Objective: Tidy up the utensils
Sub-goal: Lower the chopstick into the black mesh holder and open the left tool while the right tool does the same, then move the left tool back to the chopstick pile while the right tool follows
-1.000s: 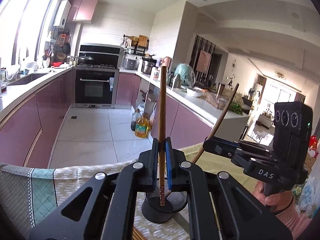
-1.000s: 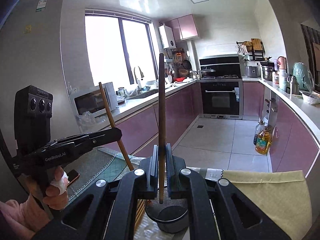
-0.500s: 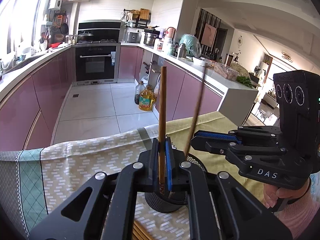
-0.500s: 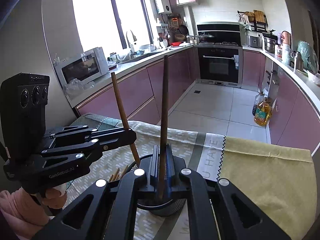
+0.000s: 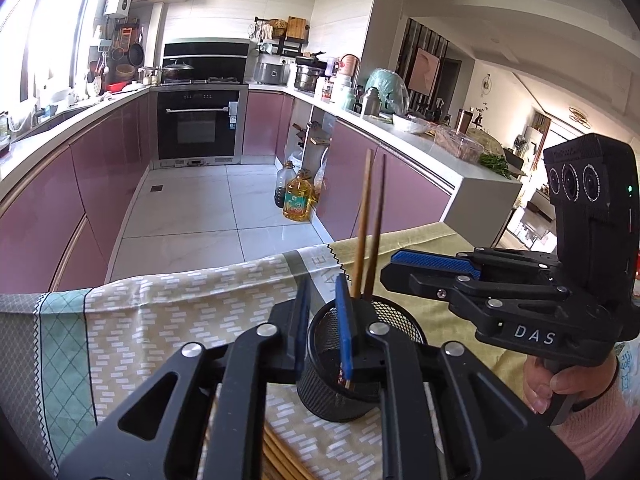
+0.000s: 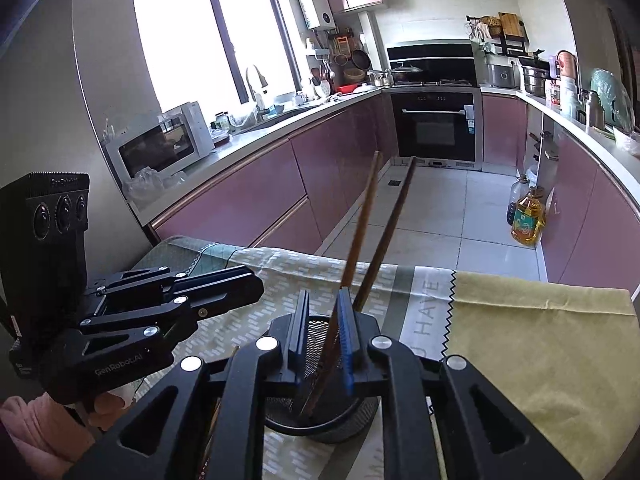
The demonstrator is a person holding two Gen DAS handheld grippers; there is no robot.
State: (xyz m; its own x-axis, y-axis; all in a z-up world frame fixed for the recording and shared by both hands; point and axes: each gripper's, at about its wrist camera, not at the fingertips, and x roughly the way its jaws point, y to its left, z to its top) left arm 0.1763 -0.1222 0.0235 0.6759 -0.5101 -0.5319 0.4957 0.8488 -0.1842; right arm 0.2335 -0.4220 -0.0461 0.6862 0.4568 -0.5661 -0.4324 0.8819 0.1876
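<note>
A black mesh holder (image 5: 352, 364) stands on the patterned tablecloth; it also shows in the right wrist view (image 6: 320, 420). Two brown chopsticks (image 5: 368, 224) stand in it, leaning; they show in the right wrist view (image 6: 380, 232) too. My left gripper (image 5: 324, 328) is open, its jaws apart over the holder's rim, holding nothing. My right gripper (image 6: 322, 332) is open just above the holder, with one chopstick loose between its jaws. The right gripper (image 5: 432, 268) appears in the left wrist view at right; the left gripper (image 6: 240, 284) appears in the right wrist view at left.
More loose chopsticks (image 5: 280, 456) lie on the cloth near the holder's left side. The tablecloth (image 6: 520, 340) ends at the table's far edge, with the kitchen floor beyond. An oil bottle (image 5: 297, 197) stands on the floor.
Both grippers have opened and let go of their chopsticks, which now stand in the mesh holder. Both grippers have tilted down toward the holder.
</note>
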